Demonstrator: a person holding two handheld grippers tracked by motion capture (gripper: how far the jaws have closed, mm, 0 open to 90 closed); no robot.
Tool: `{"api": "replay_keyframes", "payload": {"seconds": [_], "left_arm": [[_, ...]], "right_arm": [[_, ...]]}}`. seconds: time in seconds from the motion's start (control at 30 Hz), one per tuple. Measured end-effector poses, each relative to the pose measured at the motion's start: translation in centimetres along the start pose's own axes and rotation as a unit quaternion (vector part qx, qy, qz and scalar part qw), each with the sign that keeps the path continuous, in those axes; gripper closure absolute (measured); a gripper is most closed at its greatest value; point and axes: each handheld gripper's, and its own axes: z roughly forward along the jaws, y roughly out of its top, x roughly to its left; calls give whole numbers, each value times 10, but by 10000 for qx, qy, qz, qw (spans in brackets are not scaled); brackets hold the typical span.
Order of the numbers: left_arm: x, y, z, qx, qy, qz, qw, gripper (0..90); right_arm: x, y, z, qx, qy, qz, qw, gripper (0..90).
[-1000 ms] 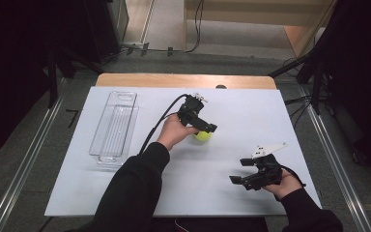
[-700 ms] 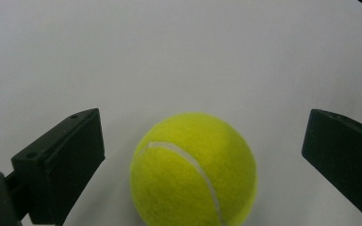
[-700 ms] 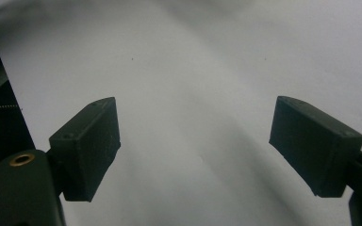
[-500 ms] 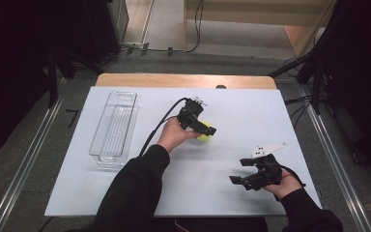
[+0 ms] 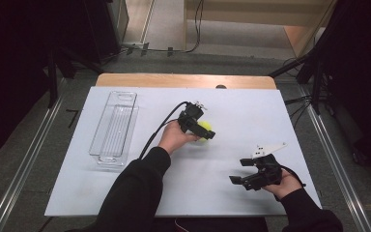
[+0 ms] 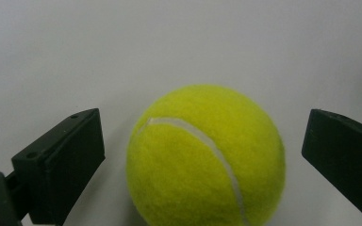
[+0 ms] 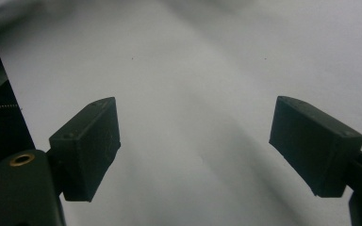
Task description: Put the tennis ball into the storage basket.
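A yellow-green tennis ball [image 5: 205, 131] lies on the white table sheet [image 5: 125, 193] near the middle. In the left gripper view the tennis ball [image 6: 205, 157] sits between the two black jaws with a gap on each side. My left gripper [image 5: 204, 129] is open and straddles the ball from above. Near the front right my right gripper [image 5: 239, 170] is held low over the sheet; its jaws stand wide apart. The right gripper [image 7: 195, 150] has only bare white sheet between its jaws.
A clear plastic bin [image 5: 114, 128] lies lengthwise at the left of the sheet, with nothing in it. A black cable [image 5: 162, 126] trails from the left gripper toward the person. The wooden table edge [image 5: 183, 80] runs along the back.
The left gripper has shifted slightly and settled lower around the ball. The right gripper has stayed where it was.
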Motion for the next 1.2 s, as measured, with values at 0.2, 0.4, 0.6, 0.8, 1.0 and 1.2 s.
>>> {"api": "replay_keyframes", "payload": {"seconds": [0.2,0.4,0.6,0.8,1.0,1.2], "left_arm": [[-1,-3,5,101,23,42,9999,25],[-2,-5,9,173,56,104,9998,47],[-2,-8,10,112,73,91,9999,105],[0,-11,8,47,-2,106,9999,250],[-1,-11,9,51,36,166,9998,261],[-2,-10,7,55,94,204,9997,264]], "right_arm": [[0,0,0,5,-1,-14,10000,148],[0,0,0,2,-1,-7,10000,148],[0,0,0,3,0,-4,10000,148],[-1,0,0,-10,2,-12,10000,148],[0,0,0,-5,-4,-8,10000,148],[-1,0,0,-9,-6,-17,10000,148]]}}
